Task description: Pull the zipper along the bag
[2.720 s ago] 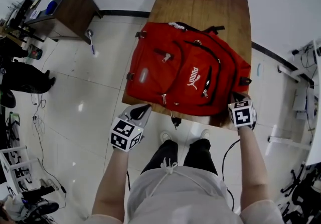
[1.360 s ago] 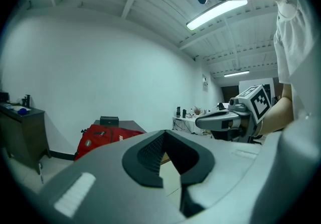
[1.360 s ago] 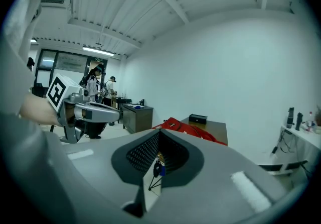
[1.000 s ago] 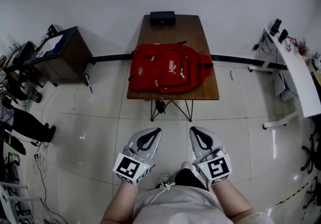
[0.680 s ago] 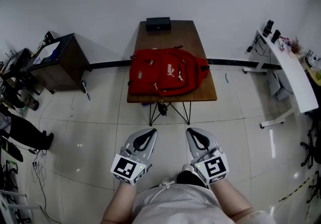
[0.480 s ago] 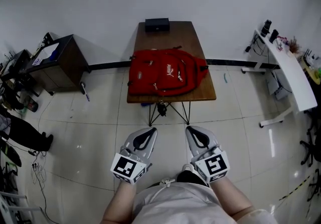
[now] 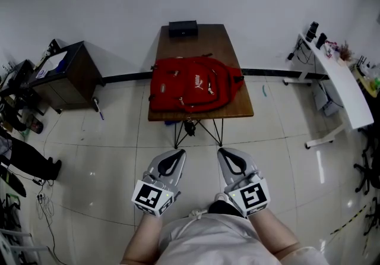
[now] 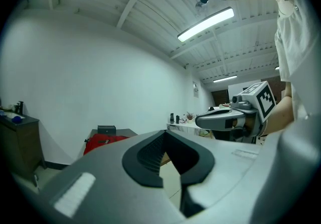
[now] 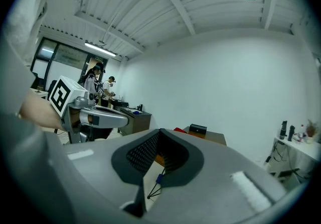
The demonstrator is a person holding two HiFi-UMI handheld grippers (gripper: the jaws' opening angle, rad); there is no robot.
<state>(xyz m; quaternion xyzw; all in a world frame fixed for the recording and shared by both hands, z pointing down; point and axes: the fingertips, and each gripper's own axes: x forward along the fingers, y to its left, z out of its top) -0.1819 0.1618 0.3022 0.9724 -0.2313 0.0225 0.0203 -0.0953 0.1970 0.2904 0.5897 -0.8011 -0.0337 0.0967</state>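
A red backpack (image 7: 193, 85) lies flat on the small wooden table (image 7: 230, 50), far ahead of me across the tiled floor. It also shows small and distant in the left gripper view, where the backpack (image 8: 103, 141) sits left of the jaws. My left gripper (image 7: 176, 152) and right gripper (image 7: 222, 152) are held side by side close to my body, well short of the table. Each has its jaws shut with nothing between them. From the left gripper (image 8: 165, 133) I see the right gripper (image 8: 220, 119) beside it. The zipper pulls are too small to make out.
A black box (image 7: 182, 28) sits at the table's far end. A dark cabinet (image 7: 65, 73) stands at the left with cables and gear beyond it, and a white desk (image 7: 341, 88) at the right. People stand far off in the right gripper view.
Since the earliest frame I have backed away from the table and both grippers have left the bag's near edge. Over the last second they have hardly moved.
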